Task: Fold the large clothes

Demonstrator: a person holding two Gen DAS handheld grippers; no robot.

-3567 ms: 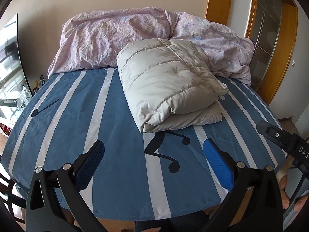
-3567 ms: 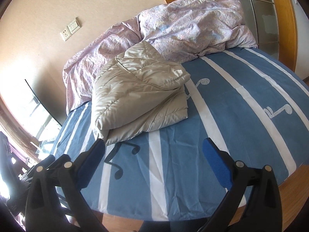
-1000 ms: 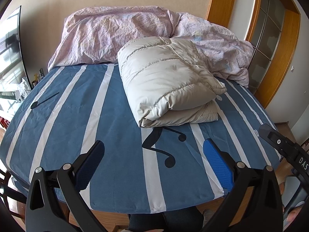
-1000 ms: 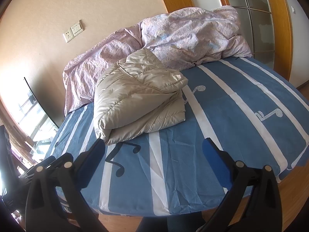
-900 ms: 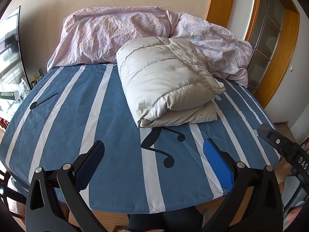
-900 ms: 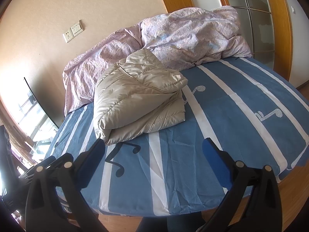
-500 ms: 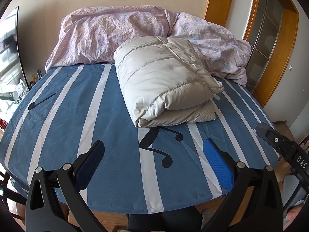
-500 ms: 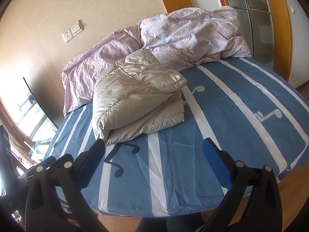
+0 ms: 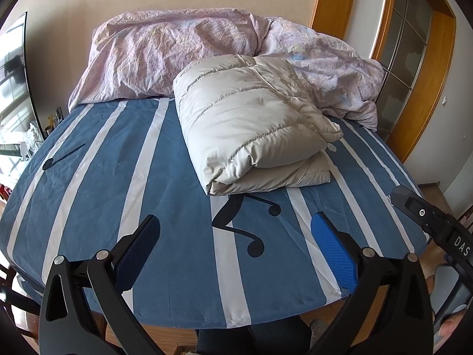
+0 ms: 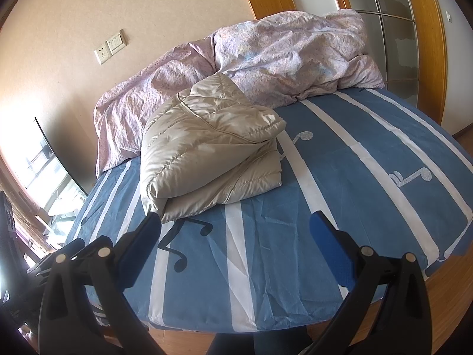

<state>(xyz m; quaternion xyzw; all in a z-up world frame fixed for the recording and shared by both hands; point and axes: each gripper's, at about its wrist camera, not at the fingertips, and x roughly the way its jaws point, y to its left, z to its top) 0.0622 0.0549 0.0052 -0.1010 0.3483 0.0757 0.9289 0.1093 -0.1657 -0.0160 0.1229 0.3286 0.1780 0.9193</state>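
1. The left gripper [image 9: 235, 238] is hanging over the foot of the bed with its jaws spread wide and nothing between them; the right gripper [image 10: 235, 232] is doing the same, wide apart and empty.
2. The padded jacket [image 9: 251, 127] is lying folded into a thick bundle on the blue striped sheet [image 9: 97, 183], toward the head of the bed, its far edge touching the crumpled pink duvet [image 9: 165, 50]. In the right wrist view the jacket [image 10: 207, 153] is sitting well apart from both grippers.
3. Judging from the neat stack, the folding is looking finished, so the step in hand is seeming to be a pull-back and check.
4. To do it well, the person should be keeping both grippers clear of the bundle, since puffy layers are liable to spring open at a nudge, and should be watching the loose upper flap on the right side.
5. Compared with a few seconds ago, little is changing: the jacket is staying in the same place and shape, both grippers are remaining wide and empty, and the left view is only drifting slightly so the bundle is sitting a touch further left.
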